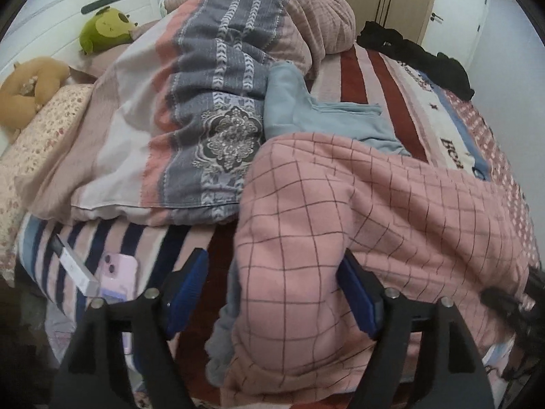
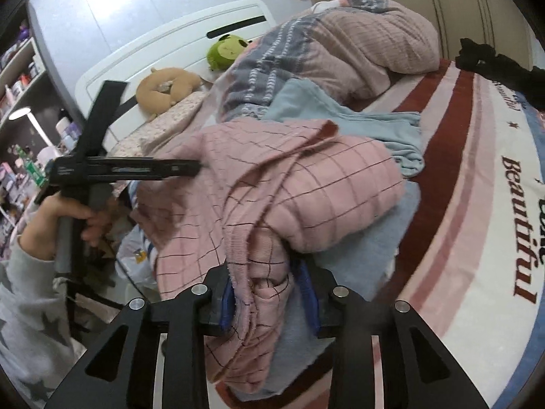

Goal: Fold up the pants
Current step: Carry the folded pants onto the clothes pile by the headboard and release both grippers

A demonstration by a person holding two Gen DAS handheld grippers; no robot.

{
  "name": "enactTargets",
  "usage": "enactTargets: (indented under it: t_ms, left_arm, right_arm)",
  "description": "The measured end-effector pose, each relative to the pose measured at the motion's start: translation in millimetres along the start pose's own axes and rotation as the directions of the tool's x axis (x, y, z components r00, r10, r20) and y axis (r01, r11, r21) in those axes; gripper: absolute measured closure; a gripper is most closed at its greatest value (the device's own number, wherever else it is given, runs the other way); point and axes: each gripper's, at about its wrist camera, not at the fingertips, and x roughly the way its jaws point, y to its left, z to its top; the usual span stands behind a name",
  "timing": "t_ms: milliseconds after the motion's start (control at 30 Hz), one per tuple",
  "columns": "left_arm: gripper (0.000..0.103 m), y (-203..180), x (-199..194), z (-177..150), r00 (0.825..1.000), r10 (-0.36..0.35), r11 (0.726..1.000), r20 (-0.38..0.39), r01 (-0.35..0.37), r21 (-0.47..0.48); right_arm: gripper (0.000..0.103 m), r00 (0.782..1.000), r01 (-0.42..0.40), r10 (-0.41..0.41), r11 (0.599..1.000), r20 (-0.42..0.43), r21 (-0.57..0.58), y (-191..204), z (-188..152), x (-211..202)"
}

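The pink checked pants [image 2: 306, 184] lie heaped near the foot edge of the bed [image 2: 477, 238], doubled over on themselves, on top of a pale blue garment [image 2: 381, 126] that spreads out behind and beneath them. From that blue garment, the pants sit toward the person and the rumpled quilt [image 1: 204, 102] lies on the far side, toward the headboard. As I read it, a fold has just been laid over and the cloth is being set down; the bundle is still lumpy, not flat.

Their long axis seems to run across the bed, from the left gripper's side to the right one's, though the bunching makes it hard to say which end is waist and which is cuff. A ribbed hem shows at the end by the right gripper.

The right gripper [image 2: 269, 293] has that ribbed end bunched between its blue pads, jaws narrow; whether they press the cloth or have eased off it I cannot tell. The left gripper [image 1: 272, 289] stands wide, its pads either side of the pink cloth with clear gaps, holding nothing.

Next, I would guess, the right jaws must let go, and then both tools need to smooth the heap or take a fresh edge to fold again, keeping clear of the blue garment underneath so it is not dragged along. A lilac phone [image 1: 117, 272] lies beside the left gripper, away from the blue garment.
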Motion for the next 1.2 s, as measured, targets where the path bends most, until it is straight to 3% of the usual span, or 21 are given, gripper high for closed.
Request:
enactTargets:
  t_ms: [133,233,333,433,500,567,767,800,933,1067,1200]
  left_arm:
    - [0.025,2.6,-11.6,-0.3,0.999,0.034,0.999,-0.004,-0.034,0.015]
    - [0.025,6.0,-32.9,2.5,0.998,0.041,0.999,0.050,-0.041,-0.003]
    - [0.025,7.4,-62.3,7.6,0.988,-0.052,0.997,0.148,0.060,-0.055]
    - [0.025,-5.7,-76.5,12.2,0.964,-0.163,0.983,0.210,0.177,-0.051]
    - [0.025,-16.0,-72.2,13.3,0.962,-0.188,0.980,0.199,0.196,-0.022]
    - [0.025,-22.4,-58.3,11.1,0.966,-0.198,0.979,0.165,0.201,-0.006]
    - [0.023,7.3,3.9,-7.5,0.993,-0.118,0.987,0.019,0.119,-0.111]
    - [0.020,15.9,16.9,-12.6,0.988,-0.152,0.979,-0.005,0.150,-0.141]
    - [0.015,27.8,38.0,-25.2,0.967,-0.256,0.942,0.014,0.253,-0.222]
    - [0.013,21.6,39.2,-24.0,0.964,-0.266,0.948,0.006,0.263,-0.181]
    - [0.013,20.8,10.9,-18.0,0.973,-0.224,0.965,0.063,0.230,-0.122]
  right_arm:
    - [0.066,1.000,0.017,-0.017,1.000,-0.012,-0.017,-1.8,-1.6,-7.3]
    - [0.063,0.999,0.024,-0.023,0.998,0.032,-0.056,3.4,1.2,-34.2]
    - [0.061,0.988,0.079,-0.058,0.986,0.144,-0.144,16.0,12.5,-64.8]
    - [0.061,0.988,0.019,0.005,0.988,0.151,-0.156,22.7,29.1,-68.2]
    - [0.061,0.991,-0.075,0.093,0.983,0.099,-0.166,27.4,38.9,-52.2]
    - [0.062,0.991,-0.096,0.112,0.976,0.074,-0.193,31.7,41.1,-36.5]
    - [0.063,0.999,-0.024,0.021,0.991,-0.024,-0.132,2.5,35.7,13.0]
    - [0.063,0.999,-0.019,0.013,0.991,-0.044,-0.135,-4.4,32.9,18.8]
    - [0.064,0.998,-0.026,0.018,0.993,-0.067,-0.114,-26.8,26.8,29.3]
    - [0.064,0.998,-0.030,0.022,0.992,-0.066,-0.124,-38.8,24.5,31.9]
    - [0.064,0.996,-0.069,0.063,0.993,-0.065,-0.096,-48.8,20.0,22.7]
